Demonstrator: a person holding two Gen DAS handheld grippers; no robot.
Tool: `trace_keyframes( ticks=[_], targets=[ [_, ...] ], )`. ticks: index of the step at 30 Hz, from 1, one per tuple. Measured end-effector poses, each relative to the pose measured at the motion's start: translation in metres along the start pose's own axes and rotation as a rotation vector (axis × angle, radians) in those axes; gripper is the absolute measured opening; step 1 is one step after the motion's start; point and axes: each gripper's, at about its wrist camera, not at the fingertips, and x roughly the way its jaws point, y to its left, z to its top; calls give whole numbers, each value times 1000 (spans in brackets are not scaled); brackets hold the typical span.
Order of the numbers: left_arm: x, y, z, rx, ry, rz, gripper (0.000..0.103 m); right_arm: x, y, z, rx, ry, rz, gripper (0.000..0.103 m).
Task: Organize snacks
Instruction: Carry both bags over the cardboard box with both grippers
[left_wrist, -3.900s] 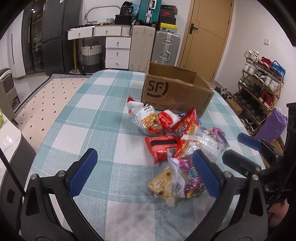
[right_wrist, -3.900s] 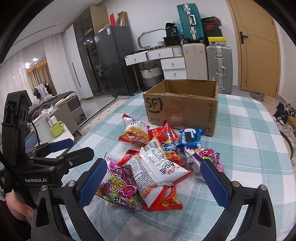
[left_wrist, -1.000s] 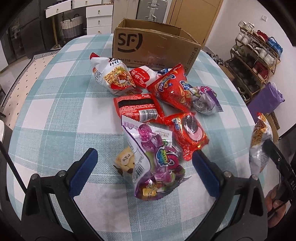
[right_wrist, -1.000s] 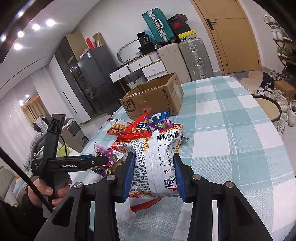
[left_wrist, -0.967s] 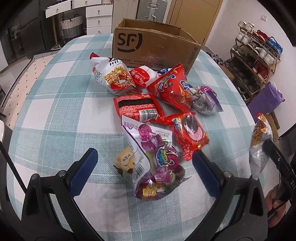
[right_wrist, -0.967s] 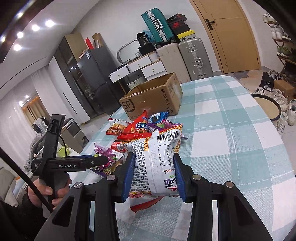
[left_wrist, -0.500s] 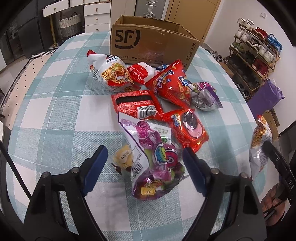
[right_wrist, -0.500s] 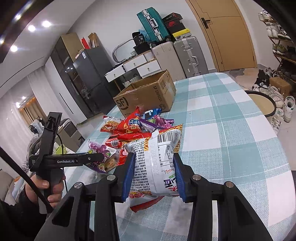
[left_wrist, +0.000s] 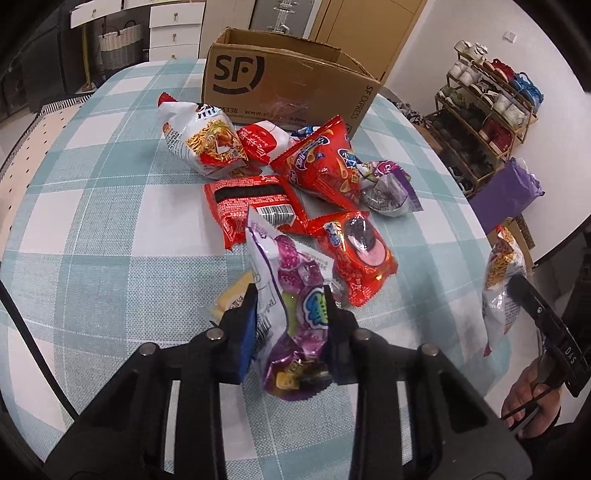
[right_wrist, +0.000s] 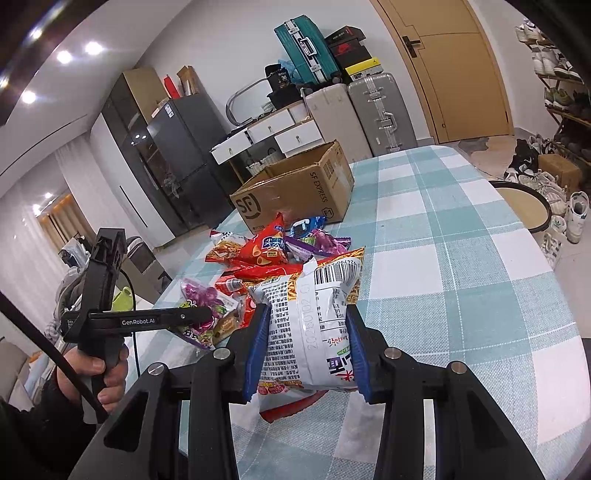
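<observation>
Bright, even room light falls from the recessed ceiling spots (right_wrist: 64, 57), which flare white. Soft shadows sit just beneath the snack bags (left_wrist: 332, 177), whose foil glints. Both fisheye views bow straight lines and darken to black at the corners; focus stays crisp.

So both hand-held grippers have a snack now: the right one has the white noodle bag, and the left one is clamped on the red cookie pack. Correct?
Not quite. The left hand-held gripper is clamped on the purple candy bag; the red cookie pack lies free on the table, as the left wrist view shows. The right hand-held gripper does hold the white noodle bag.
</observation>
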Motion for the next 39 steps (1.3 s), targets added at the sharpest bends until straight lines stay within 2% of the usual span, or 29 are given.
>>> trace_keyframes(
  ticks=[8, 11, 20, 23, 31, 39],
  targets=[
    [-8, -4, -3, 20, -18, -9, 27, 2, 7, 0, -9, -1, 3, 41],
    [-11, -2, -3, 18, -29, -6, 27, -1, 9, 2, 21, -9, 46, 41],
    [-30, 1, 1, 18, -66, -23, 27, -6, 29, 13, -30, -30, 53, 41],
    [-41, 1, 7, 26, -81, -21, 27, -6, 33, 19, -14, -31, 93, 41],
    [-69, -2, 33, 62, -127, -11, 27, -11, 65, 53, -87, -63, 128, 41],
    [-101, -10, 73, 96, -187, -20, 27, -10, 95, 101, -132, -92, 214, 41]
  ],
)
